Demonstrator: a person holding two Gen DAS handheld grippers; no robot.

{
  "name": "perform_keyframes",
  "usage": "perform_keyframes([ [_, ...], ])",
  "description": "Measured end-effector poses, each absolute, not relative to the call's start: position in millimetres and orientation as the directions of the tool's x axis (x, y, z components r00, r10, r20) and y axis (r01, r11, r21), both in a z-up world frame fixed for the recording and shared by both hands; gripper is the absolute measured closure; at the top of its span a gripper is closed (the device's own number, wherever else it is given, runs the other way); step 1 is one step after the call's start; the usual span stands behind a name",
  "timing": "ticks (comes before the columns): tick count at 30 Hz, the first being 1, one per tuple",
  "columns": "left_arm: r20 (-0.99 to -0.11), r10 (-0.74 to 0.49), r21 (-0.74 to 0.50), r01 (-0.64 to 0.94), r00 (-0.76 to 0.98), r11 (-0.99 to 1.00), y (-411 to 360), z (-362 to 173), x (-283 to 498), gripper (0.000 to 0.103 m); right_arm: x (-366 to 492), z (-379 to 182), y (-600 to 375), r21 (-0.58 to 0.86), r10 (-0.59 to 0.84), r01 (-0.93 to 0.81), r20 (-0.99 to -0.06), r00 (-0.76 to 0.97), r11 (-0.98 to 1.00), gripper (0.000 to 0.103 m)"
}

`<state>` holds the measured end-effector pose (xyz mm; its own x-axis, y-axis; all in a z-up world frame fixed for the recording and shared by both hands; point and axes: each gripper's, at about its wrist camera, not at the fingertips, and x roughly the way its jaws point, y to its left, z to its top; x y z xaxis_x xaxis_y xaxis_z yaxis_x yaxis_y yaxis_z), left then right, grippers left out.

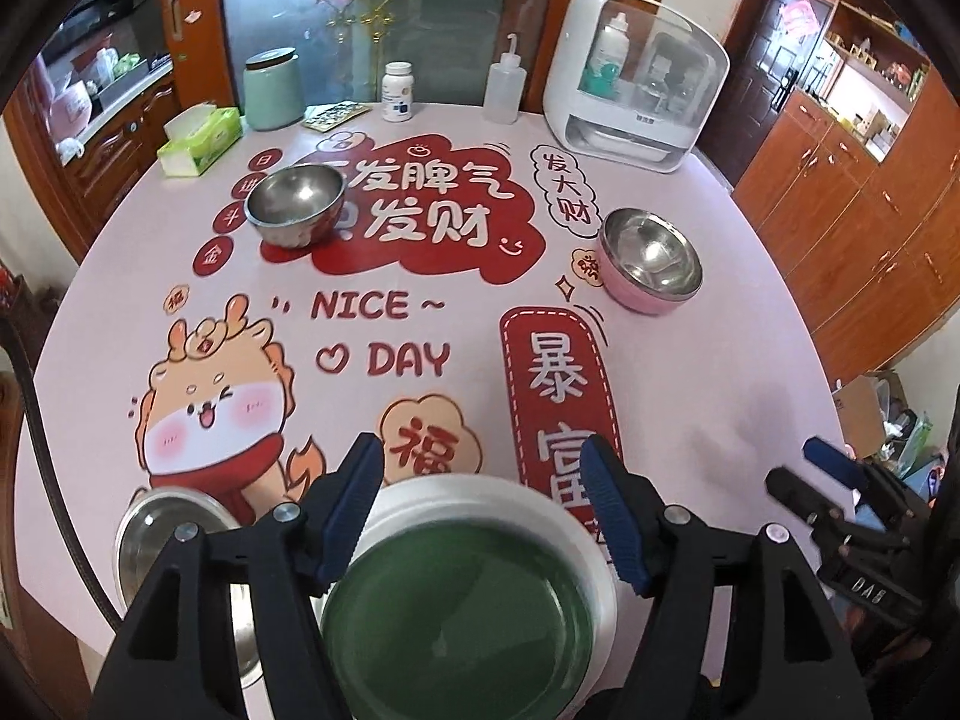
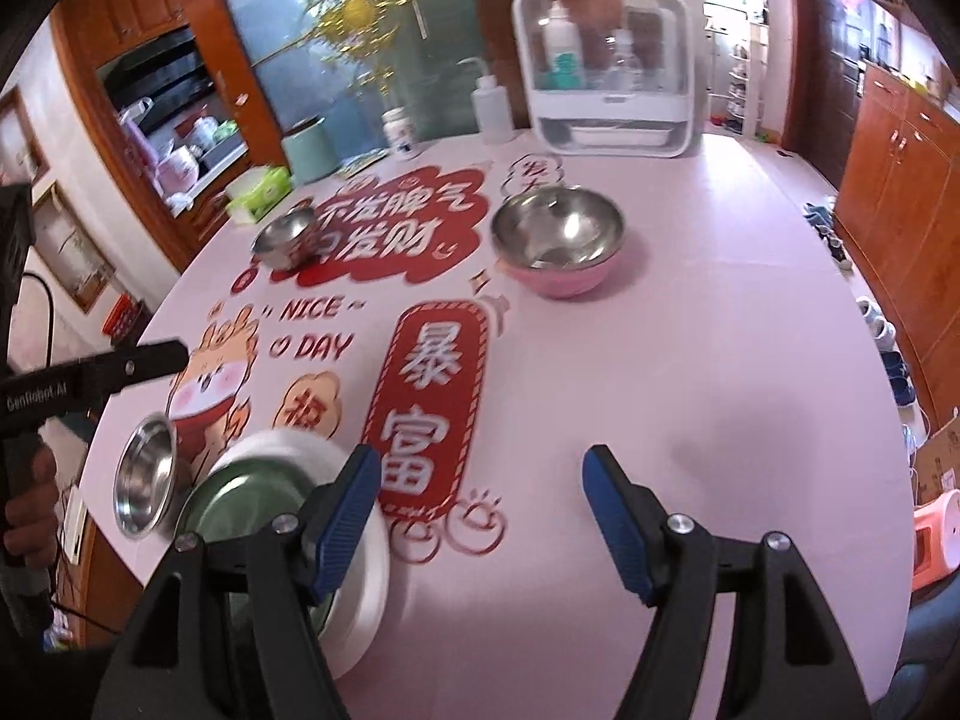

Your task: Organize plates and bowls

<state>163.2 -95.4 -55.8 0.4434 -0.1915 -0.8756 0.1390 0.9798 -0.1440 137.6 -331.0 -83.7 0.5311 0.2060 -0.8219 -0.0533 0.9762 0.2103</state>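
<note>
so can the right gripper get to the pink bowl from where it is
Probably yes. The right gripper stands open and empty over bare tablecloth, and nothing lies between it and the pink bowl farther up the table. The green plate sits off to its left, out of that path.

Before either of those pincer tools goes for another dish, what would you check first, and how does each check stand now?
1. Left gripper empty, jaws apart: ok; the green plate lies below, ungripped.
2. Right gripper empty, jaws apart: ok.
3. Pink bowl upright, with free space around it: ok.
4. Steel bowl upright, standing alone: ok.
5. Small steel dish clear of the green plate: cannot tell; they lie close together.
6. Dishes gathered together: not ok; they are spread over the table.
</note>
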Motion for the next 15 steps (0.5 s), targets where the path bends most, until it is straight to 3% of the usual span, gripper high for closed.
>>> perform_keyframes([
  [15, -0.884, -0.164, -0.087, 0.189, 0.439, 0.978, -152, -50, 229, 0.033, 201, -82, -384, 0.274, 0.187, 0.076, -0.808, 0.558, 0.959, 0.033],
])
